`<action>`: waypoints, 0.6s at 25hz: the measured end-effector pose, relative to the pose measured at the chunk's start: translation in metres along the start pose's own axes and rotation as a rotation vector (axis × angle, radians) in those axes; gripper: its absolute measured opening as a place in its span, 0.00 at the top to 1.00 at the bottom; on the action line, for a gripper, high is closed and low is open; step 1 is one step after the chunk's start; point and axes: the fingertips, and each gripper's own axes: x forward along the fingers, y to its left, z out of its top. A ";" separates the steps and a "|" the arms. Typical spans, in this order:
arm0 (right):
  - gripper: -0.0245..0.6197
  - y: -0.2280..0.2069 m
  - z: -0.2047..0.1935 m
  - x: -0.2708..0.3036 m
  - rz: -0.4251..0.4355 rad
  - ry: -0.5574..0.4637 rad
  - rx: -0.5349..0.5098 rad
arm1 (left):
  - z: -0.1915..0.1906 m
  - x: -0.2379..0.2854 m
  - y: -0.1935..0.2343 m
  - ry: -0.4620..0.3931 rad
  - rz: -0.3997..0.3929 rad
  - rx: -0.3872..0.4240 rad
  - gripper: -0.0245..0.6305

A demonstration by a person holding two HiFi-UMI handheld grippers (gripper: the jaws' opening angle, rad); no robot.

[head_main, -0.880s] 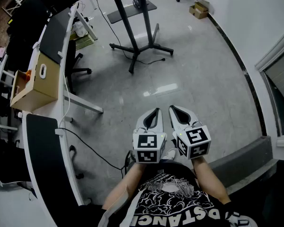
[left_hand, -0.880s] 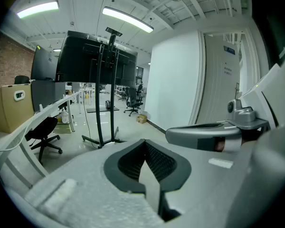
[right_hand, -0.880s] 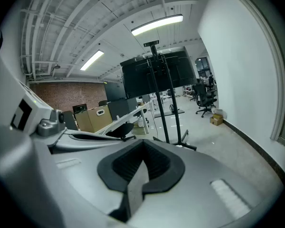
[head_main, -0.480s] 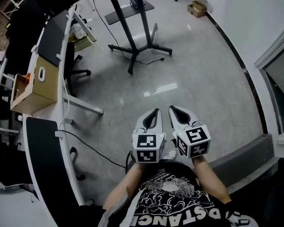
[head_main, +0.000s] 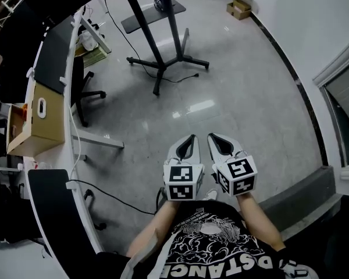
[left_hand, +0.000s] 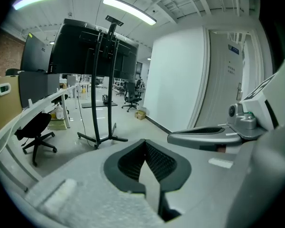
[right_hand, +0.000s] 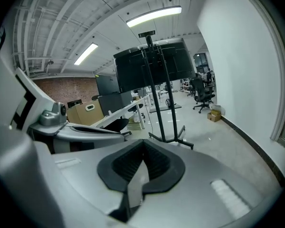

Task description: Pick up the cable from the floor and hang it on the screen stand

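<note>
The screen stand (head_main: pixel 163 63) is a black pole frame on a wheeled base, standing on the grey floor ahead of me. It carries a dark screen (left_hand: pixel 92 56), and the stand (right_hand: pixel 168 137) also shows in the right gripper view. A thin black cable (head_main: pixel 183 77) lies on the floor by the base, its loose end pointing right. My left gripper (head_main: pixel 192 137) and right gripper (head_main: pixel 211 135) are held side by side in front of my chest, well short of the stand. Both are shut with nothing between the jaws.
A white desk (head_main: pixel 75 138) runs along the left with a cardboard box (head_main: pixel 38 121) on it and an office chair (head_main: pixel 81 92) beside it. Another black cable (head_main: pixel 116 193) trails from the desk near my feet. A white wall (head_main: pixel 314 28) closes the right side.
The head view has drifted, so the stand and the desk sit slightly higher and further left in the picture. Both grippers hold the same pose, still shut.
</note>
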 end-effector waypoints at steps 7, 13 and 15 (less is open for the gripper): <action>0.95 -0.024 0.026 0.083 0.007 0.053 -0.022 | 0.024 0.068 0.054 0.047 -0.029 -0.025 0.96; 0.95 -0.032 0.065 0.149 0.005 0.075 -0.035 | 0.050 0.110 0.107 0.073 -0.032 -0.041 0.96; 0.95 -0.034 0.075 0.169 0.004 0.084 -0.047 | 0.059 0.123 0.124 0.084 -0.035 -0.045 0.96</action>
